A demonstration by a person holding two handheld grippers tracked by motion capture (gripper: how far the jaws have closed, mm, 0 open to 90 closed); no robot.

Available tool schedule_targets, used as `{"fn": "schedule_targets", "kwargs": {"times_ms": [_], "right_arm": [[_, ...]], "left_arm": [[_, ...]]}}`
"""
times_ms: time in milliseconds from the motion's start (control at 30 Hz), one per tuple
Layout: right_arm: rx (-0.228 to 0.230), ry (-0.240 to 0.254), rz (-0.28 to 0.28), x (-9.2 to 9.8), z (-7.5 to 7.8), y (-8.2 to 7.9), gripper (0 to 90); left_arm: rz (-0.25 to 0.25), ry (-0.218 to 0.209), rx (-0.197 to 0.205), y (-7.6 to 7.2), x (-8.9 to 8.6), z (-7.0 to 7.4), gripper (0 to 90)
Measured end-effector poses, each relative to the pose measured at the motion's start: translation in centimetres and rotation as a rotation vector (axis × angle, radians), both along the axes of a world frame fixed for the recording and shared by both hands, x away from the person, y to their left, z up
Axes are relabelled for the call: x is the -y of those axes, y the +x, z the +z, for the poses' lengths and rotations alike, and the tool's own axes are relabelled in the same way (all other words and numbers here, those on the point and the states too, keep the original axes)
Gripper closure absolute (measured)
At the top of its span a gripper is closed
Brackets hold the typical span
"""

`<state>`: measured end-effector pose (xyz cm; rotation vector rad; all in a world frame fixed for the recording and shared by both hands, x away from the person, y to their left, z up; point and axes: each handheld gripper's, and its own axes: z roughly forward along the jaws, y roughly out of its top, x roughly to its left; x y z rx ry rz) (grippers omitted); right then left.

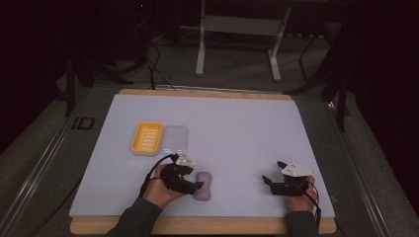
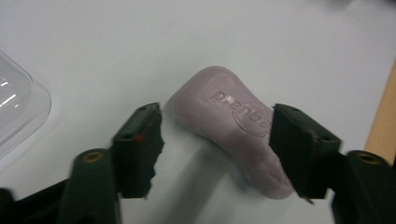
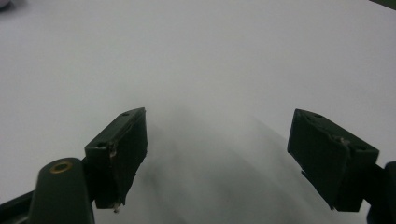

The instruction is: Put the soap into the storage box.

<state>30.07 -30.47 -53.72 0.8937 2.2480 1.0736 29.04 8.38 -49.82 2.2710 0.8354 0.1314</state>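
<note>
One purple soap bar (image 2: 231,130) lies between the left gripper's fingers (image 2: 140,149). Beyond those fingers sit one yellow soap dish (image 1: 147,138) and one clear lid (image 1: 176,138), which looks like a single piece, though it is faint. Two grippers are in use, left (image 1: 190,183) and right (image 1: 274,173).

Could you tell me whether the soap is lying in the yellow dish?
No, the soap lies on the table by the left tongs, apart from the dish.
</note>
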Motion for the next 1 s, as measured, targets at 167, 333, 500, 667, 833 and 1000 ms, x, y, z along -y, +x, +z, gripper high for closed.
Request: {"fn": "schedule_targets", "kwargs": {"times_ms": [167,333,500,667,833,1000], "right_arm": [[0.000,0.008,-0.002,0.1,0.0,0.0,19.3],[0.002,0.004,0.000,0.0,0.0,0.0,19.0],[0.002,0.003,0.000,0.0,0.0,0.0,19.0],[0.002,-0.001,0.001,0.0,0.0,0.0,19.0],[0.002,-0.007,0.002,0.0,0.0,0.0,18.9],[-0.007,-0.019,0.000,-0.2,-0.1,0.0,18.9]], "left_arm": [[-0.005,0.004,0.000,-0.2,0.5,-0.2,21.7],[0.026,0.037,0.006,-0.3,1.4,-0.6,10.0],[0.075,0.059,0.000,-0.1,2.1,-0.8,0.8],[0.084,0.071,0.000,0.1,2.9,-1.1,0.8],[0.120,0.068,-0.009,0.2,3.4,-1.5,0.1],[0.136,0.089,-0.022,0.4,3.9,-2.2,0.0]]}}
